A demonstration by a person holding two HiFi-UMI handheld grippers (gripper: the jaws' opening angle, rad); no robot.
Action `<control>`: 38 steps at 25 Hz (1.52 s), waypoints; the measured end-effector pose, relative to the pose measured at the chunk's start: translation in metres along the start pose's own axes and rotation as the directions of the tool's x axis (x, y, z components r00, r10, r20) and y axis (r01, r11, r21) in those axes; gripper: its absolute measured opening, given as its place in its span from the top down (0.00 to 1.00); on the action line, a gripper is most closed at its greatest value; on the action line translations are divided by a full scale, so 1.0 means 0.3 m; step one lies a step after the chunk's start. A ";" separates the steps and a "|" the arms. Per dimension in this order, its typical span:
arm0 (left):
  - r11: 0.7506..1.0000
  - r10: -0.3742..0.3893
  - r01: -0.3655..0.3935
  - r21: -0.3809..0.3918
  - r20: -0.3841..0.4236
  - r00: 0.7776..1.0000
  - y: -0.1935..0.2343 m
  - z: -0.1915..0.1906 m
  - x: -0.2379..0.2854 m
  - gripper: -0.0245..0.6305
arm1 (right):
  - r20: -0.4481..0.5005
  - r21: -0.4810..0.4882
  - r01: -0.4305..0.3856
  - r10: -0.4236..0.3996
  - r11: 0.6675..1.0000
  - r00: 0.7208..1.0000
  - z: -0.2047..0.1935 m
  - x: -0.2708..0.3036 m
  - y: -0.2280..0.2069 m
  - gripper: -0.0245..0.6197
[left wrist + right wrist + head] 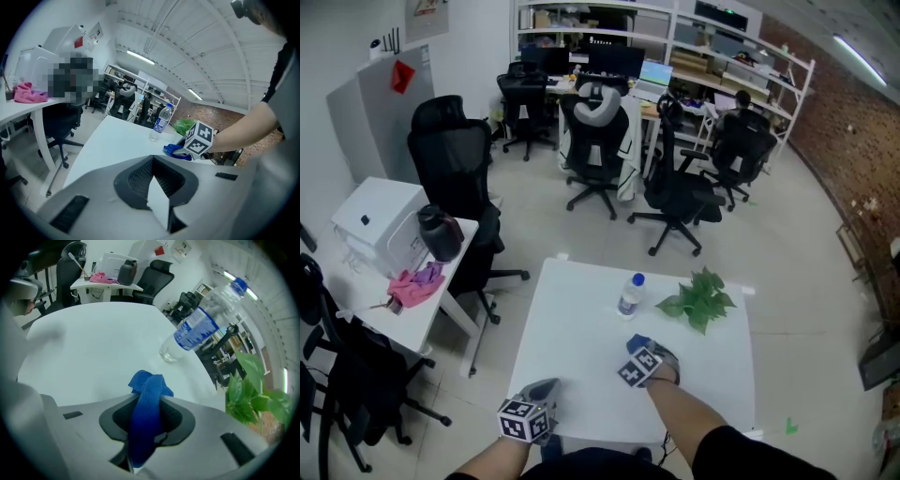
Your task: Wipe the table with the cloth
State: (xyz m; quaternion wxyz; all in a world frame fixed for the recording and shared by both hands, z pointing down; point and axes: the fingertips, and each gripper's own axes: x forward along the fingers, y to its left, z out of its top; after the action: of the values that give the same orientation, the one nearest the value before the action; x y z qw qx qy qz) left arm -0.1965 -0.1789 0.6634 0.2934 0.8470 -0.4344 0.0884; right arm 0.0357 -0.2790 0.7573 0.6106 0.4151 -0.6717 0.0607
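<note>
A blue cloth (147, 390) is bunched between the jaws of my right gripper (147, 401), which is shut on it. In the head view this gripper (642, 351) presses the cloth (635, 342) down onto the white table (572, 319), right of its middle. My left gripper (546, 385) hovers at the table's near left edge, with its jaws shut and nothing between them (152, 159). From the left gripper view the cloth (174, 150) lies on the table under the right gripper's marker cube.
A clear water bottle (630, 293) with a blue cap stands just beyond the cloth. A green plant (701, 298) sits to its right. A side desk at left carries a pink rag (415, 286), a black jug (439, 232) and a white machine (380, 220). Office chairs (675, 192) stand beyond.
</note>
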 end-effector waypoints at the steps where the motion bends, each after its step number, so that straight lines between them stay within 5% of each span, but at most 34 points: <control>1: 1.000 -0.002 0.002 0.002 0.002 1.000 -0.003 0.005 0.003 0.96 | -0.016 0.000 0.021 -0.021 1.000 1.000 -0.031 -0.004 -0.027 0.85; 9: 1.000 -0.012 0.012 0.003 0.013 1.000 -0.012 0.016 -0.004 0.96 | -0.122 0.027 0.041 -0.037 0.999 0.992 -0.145 0.064 -0.040 0.85; 13: 1.000 -0.010 0.010 0.000 0.009 1.000 -0.001 0.008 -0.024 0.96 | -0.112 0.058 0.031 -0.024 0.998 0.993 -0.055 0.077 -0.014 0.85; 19: 1.000 -0.015 0.015 0.014 0.015 1.000 -0.010 0.022 -0.032 0.96 | -0.046 -0.025 -0.018 0.017 1.000 0.999 0.064 0.069 0.050 0.85; 30: 0.999 -0.027 0.027 0.037 0.012 1.000 -0.028 0.032 -0.013 0.96 | -0.140 0.029 0.050 -0.046 0.998 0.989 -0.153 0.055 -0.053 0.85; 38: 0.999 -0.041 0.041 0.025 0.016 0.999 -0.030 0.022 -0.021 0.96 | -0.105 0.011 0.064 -0.062 0.998 0.993 -0.009 0.073 0.012 0.86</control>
State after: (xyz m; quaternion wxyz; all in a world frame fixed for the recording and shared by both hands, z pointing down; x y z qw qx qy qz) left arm -0.1939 -0.1742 0.6517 0.2809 0.8600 -0.4183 0.0809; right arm 0.0374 -0.2856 0.7785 0.6435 0.4367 -0.6250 0.0680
